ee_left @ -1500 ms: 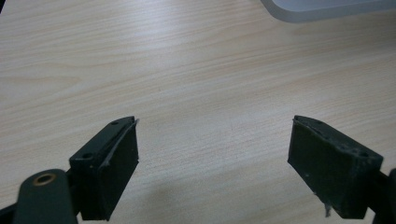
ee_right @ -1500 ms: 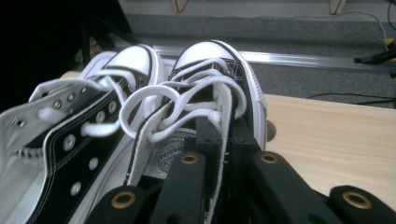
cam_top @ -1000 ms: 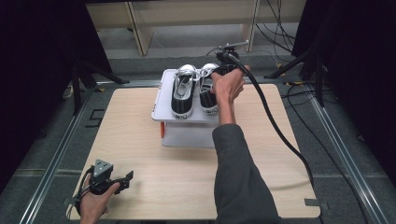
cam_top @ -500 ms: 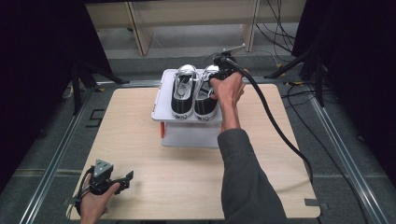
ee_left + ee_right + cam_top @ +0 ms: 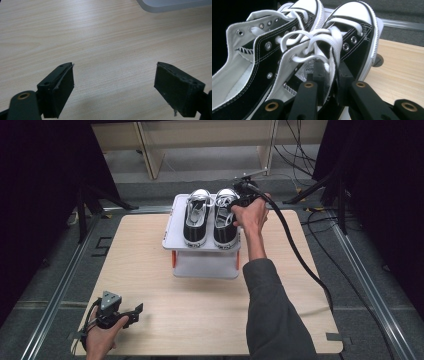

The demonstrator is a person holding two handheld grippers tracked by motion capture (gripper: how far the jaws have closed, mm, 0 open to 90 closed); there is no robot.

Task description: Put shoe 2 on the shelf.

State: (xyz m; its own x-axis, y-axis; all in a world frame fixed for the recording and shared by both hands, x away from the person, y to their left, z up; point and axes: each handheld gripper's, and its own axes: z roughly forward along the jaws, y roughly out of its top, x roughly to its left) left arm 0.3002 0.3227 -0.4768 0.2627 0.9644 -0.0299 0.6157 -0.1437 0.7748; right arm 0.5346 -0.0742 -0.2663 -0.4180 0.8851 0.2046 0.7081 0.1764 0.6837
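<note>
two black-and-white sneakers side by side on top of a small white stand, at the far middle of the wooden table. toes pointing away from the person, heels toward the near edge, so long and narrow from front to back.

right gripper up at the right sneaker, reaching in from its right side. jaws nearly together, pinching the side wall of that shoe up by the laces. one jaw inside the shoe, the other outside, with a white lace hanging down between them. shoe right in the jaws, rest of it going off to the left and upward in the right gripper view. left sneaker just beside it, touching or almost touching; hard to tell which.

left gripper low at the near left corner of the table, well apart from the stand. jaws wide open, nothing between them but bare wood in the left gripper view.

right hand far nearer the shoes. probably a lift of the right sneaker off the stand next, with a grip on only one thin side, so maybe a tilt or a swing.
</note>
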